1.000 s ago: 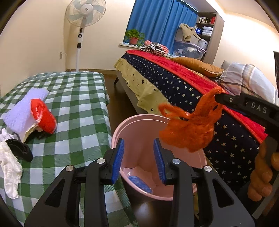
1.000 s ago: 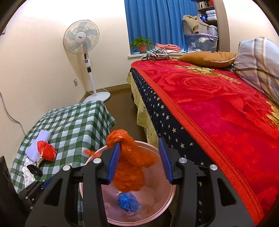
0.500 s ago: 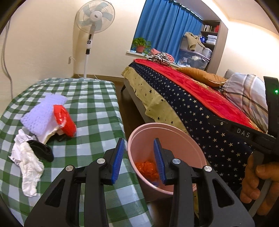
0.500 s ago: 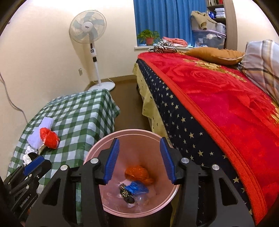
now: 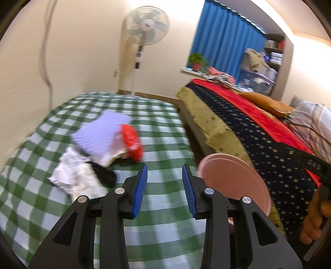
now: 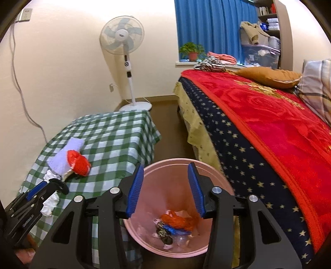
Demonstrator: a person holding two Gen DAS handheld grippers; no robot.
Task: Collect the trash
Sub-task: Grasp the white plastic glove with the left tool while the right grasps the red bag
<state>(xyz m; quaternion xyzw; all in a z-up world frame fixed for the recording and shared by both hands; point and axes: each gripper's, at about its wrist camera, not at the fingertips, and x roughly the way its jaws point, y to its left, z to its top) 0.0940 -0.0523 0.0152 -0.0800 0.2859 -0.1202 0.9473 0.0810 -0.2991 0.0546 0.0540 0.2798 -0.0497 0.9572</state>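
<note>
With the orange bag [image 6: 175,221] now dropped into the pink bin [image 6: 219,175], both the right gripper [image 6: 165,186] and left gripper [image 5: 164,187] hang empty, jaws released, the left swinging toward the table's remaining litter [image 5: 115,140].

This is a bedroom in a home. A bed [image 6: 269,128] with a red rose blanket [image 6: 279,115], a starred navy cover and pillows [image 6: 269,77] fills the right side. Blue curtains [image 6: 211,27] hang over a windowsill bearing a potted plant [image 6: 191,50] and folded clothes. A standing fan [image 6: 122,39] is by the wall, shelves [image 6: 269,12] fill the far corner, and a low table has a green checked cloth [image 6: 115,134].
</note>
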